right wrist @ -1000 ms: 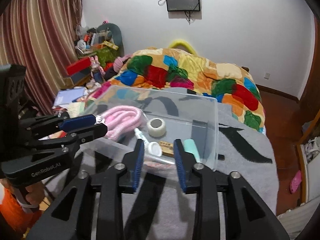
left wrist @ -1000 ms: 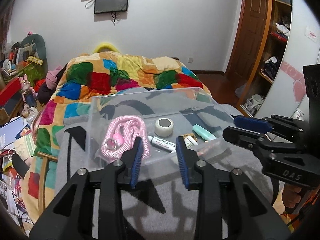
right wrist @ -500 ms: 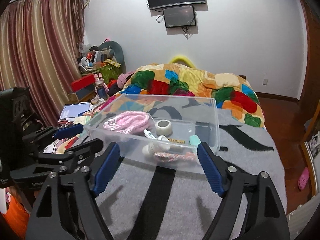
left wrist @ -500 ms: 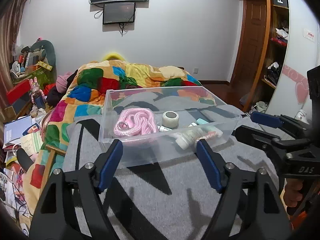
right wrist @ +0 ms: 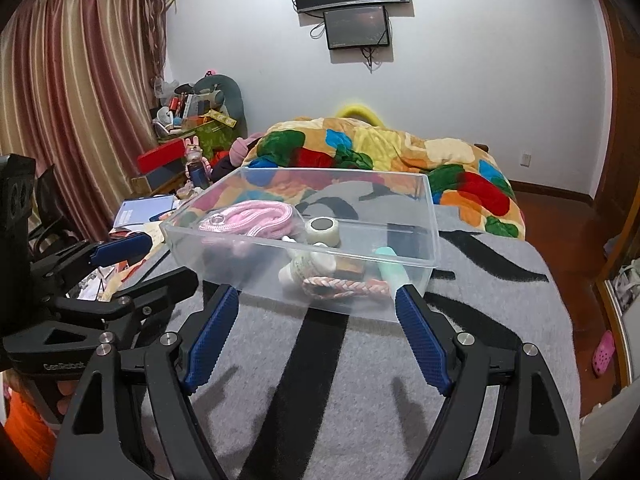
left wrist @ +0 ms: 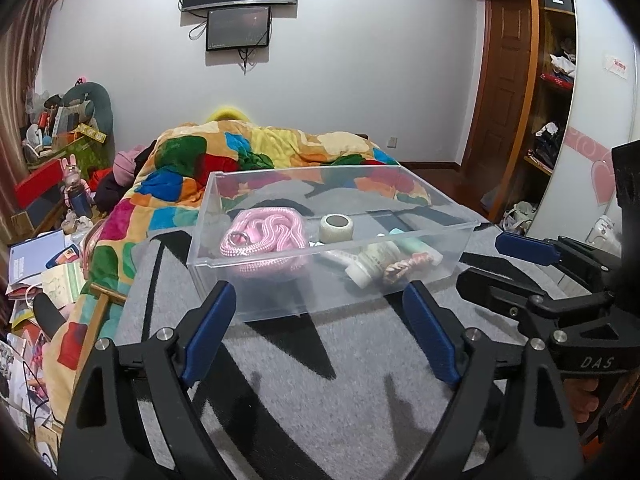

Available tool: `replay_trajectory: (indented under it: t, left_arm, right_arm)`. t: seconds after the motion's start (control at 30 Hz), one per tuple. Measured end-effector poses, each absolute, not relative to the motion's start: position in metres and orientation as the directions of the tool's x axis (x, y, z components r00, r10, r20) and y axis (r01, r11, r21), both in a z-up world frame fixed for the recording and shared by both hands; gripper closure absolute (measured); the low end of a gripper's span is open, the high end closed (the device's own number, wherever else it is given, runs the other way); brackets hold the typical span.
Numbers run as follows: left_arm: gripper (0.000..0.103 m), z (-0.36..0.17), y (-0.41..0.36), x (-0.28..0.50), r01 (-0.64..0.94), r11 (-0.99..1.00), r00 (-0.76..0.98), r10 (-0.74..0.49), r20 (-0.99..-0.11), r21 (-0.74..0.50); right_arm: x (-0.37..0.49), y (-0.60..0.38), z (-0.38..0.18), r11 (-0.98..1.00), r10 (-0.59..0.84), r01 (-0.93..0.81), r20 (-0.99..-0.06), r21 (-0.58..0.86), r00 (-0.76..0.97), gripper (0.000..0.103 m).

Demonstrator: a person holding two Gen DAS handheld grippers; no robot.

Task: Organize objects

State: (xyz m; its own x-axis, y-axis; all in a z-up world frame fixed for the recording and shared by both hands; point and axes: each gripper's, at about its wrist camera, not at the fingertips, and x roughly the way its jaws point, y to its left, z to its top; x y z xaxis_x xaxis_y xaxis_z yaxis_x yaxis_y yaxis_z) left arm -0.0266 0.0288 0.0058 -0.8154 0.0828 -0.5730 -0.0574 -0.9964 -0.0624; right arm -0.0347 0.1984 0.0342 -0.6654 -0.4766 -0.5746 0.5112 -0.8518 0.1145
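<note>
Grey striped blanket [left wrist: 360,380], clear bin [left wrist: 280,292] holding pink cord [left wrist: 264,232], both grippers — left gripper [left wrist: 320,328], right gripper [right wrist: 316,328] — jaws spread, empty

This is a lived-in bedroom in a home. A bed [right wrist: 500,280] fills the middle of the frame, spread with a grey blanket [left wrist: 320,380] and a patchwork quilt [left wrist: 248,156]. Two screens [left wrist: 239,8] hang on the white wall at the top. Striped curtains [right wrist: 76,100] cover the left edge of the right wrist view. A wooden door [left wrist: 502,80] and open wardrobe shelves [left wrist: 556,80] stand at the right, and piled household clutter [right wrist: 192,120] sits beside the bed at mid-left.
</note>
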Motion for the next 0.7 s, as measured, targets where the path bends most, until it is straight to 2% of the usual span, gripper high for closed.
replay_trajectory:
  t: [0.7]
  left_arm:
    - [0.015,0.0031,0.0251,-0.0266,-0.053,-0.995,-0.810,0.091,-0.579,-0.081]
  right_arm:
    - [-0.0350,0.1975,0.0319,-0.852,-0.473,0.511,-0.581,0.110,-0.662,0.025]
